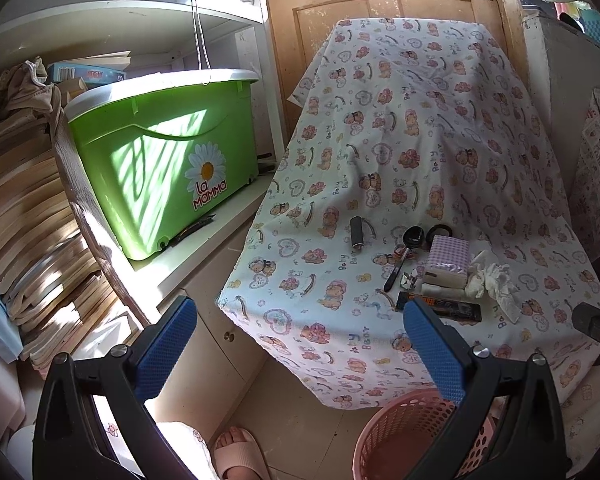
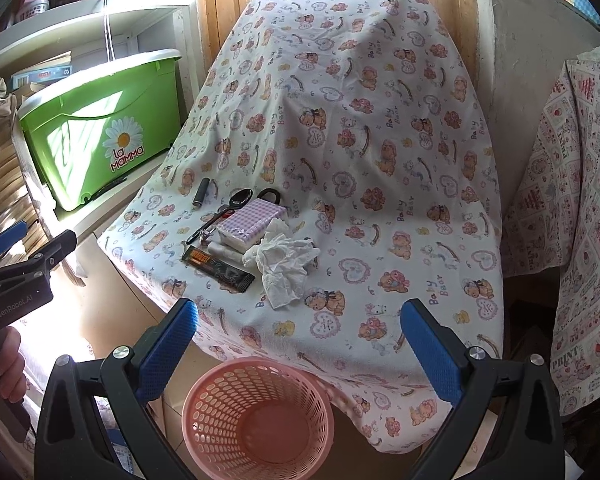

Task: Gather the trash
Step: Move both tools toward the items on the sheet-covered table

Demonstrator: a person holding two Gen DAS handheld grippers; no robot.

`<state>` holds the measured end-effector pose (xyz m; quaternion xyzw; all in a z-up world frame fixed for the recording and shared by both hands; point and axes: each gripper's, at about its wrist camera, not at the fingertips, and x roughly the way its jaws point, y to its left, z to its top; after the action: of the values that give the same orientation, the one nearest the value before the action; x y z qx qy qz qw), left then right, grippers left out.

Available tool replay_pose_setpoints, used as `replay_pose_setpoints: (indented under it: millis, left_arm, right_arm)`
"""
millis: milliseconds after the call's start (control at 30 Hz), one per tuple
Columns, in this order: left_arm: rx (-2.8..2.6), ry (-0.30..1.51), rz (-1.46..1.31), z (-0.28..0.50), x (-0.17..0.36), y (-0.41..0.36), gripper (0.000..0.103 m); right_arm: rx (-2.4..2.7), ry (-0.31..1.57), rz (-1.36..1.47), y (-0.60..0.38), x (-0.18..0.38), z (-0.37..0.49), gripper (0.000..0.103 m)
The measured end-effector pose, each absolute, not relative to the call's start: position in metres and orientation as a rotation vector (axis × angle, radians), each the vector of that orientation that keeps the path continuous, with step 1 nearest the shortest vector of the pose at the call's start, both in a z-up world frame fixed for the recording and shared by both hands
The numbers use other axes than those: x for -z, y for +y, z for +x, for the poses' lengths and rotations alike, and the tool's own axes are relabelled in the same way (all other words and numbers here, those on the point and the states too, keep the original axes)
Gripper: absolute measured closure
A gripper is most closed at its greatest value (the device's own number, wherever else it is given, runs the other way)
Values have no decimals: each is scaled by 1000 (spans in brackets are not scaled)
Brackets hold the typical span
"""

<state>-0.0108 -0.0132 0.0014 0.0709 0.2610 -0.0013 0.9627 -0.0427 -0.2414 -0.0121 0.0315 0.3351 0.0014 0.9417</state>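
Note:
A table under a bear-print cloth (image 2: 380, 160) holds a crumpled white tissue (image 2: 280, 264), a dark snack wrapper (image 2: 218, 266), a small white roll (image 2: 224, 249), a purple checked tissue pack (image 2: 250, 222), a black spoon (image 2: 224, 212), a black cylinder (image 2: 201, 197) and a black ring (image 2: 270, 195). An empty pink mesh basket (image 2: 258, 420) stands on the floor below the table's front edge. My right gripper (image 2: 300, 340) is open and empty above the basket. My left gripper (image 1: 300, 344) is open and empty, left of the table; the wrapper (image 1: 440, 306) and tissue (image 1: 494, 280) show beyond it.
A green La Mamma bin (image 1: 160, 168) sits on a white shelf at the left, beside stacked books (image 1: 28, 200). A wooden door (image 1: 380, 0) is behind the table. Another printed cloth (image 2: 580, 220) hangs at the right. A sandalled foot (image 1: 236, 452) is on the floor.

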Motion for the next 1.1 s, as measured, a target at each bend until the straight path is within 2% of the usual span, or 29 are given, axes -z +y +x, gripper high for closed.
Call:
replay_pose_setpoints:
  millis: [633, 1100]
  left_arm:
    - [2, 534, 137, -13, -1, -15, 1]
    - [8, 650, 104, 1, 12, -9, 1]
  right_arm:
    - [-11, 727, 73, -238, 21, -37, 1]
    - [-34, 748, 46, -228, 26, -33, 1]
